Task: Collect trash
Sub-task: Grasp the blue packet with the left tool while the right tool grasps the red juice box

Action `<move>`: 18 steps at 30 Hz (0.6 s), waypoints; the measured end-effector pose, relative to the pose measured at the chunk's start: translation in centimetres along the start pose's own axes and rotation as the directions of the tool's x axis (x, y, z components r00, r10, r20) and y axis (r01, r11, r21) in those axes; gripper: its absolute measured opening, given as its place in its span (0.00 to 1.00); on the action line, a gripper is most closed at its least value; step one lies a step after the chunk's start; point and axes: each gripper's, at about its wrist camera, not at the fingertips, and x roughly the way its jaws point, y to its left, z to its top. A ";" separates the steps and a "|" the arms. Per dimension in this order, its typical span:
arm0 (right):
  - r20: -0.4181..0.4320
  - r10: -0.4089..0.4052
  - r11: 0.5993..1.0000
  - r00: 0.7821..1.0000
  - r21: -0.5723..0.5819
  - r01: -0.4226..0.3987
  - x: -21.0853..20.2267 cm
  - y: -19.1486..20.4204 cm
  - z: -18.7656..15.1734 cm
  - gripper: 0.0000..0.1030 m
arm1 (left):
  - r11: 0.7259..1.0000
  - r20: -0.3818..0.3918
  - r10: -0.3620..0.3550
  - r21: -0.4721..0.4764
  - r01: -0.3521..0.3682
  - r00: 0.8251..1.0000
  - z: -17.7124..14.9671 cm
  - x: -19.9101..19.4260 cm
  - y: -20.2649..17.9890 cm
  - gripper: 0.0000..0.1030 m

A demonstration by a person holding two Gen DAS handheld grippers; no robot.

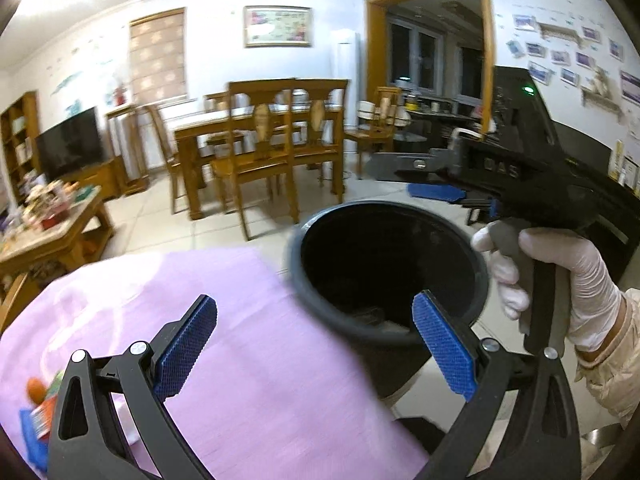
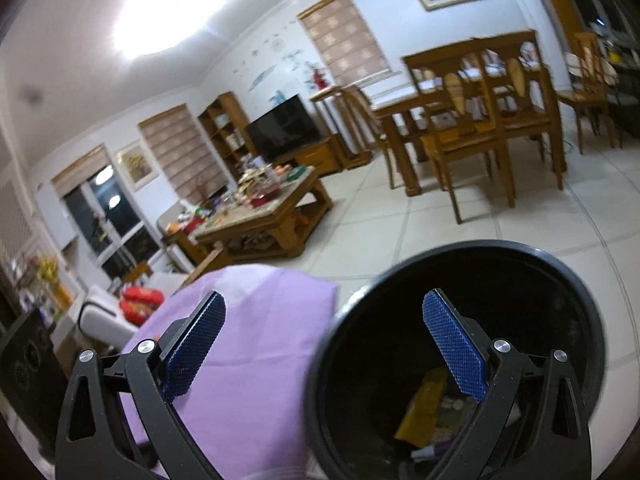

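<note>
A black round trash bin [image 1: 388,264] stands on the floor beside a table with a pink cloth [image 1: 224,340]. In the right wrist view the bin [image 2: 460,360] holds a yellow wrapper [image 2: 424,404] and other scraps. My left gripper [image 1: 316,344] is open and empty, over the cloth's edge and the bin's rim. My right gripper [image 2: 324,344] is open and empty above the bin; it also shows in the left wrist view [image 1: 420,178], held by a white-gloved hand [image 1: 560,280]. Orange and blue packets [image 1: 38,412] lie on the cloth at the far left.
A wooden coffee table [image 2: 264,208] crowded with items stands on the tiled floor. A wooden dining table with chairs [image 1: 264,140] is behind, and a TV [image 1: 68,148] on a cabinet at the left. A doorway [image 1: 432,60] opens at the back right.
</note>
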 end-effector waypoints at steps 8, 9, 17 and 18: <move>-0.121 0.138 0.953 0.983 -0.255 -0.166 5.5 11.4 -2.6 0.95 | 0.972 -0.032 0.177 -0.149 -0.179 0.984 -3.8 -5.7 9.9 0.95; -0.144 0.151 0.938 0.978 -0.291 -0.188 6.3 12.9 -2.8 0.95 | 0.965 -0.040 0.202 -0.162 -0.206 0.979 -4.4 -6.4 11.1 0.95; -0.309 0.225 0.778 0.924 -0.514 -0.361 11.2 24.1 -6.9 0.94 | 0.883 -0.180 0.311 -0.310 -0.353 0.933 -9.0 -9.9 20.6 0.95; -0.325 0.222 0.750 0.919 -0.545 -0.374 12.0 25.6 -7.6 0.93 | 0.875 -0.220 0.312 -0.311 -0.370 0.924 -9.7 -9.6 21.6 0.95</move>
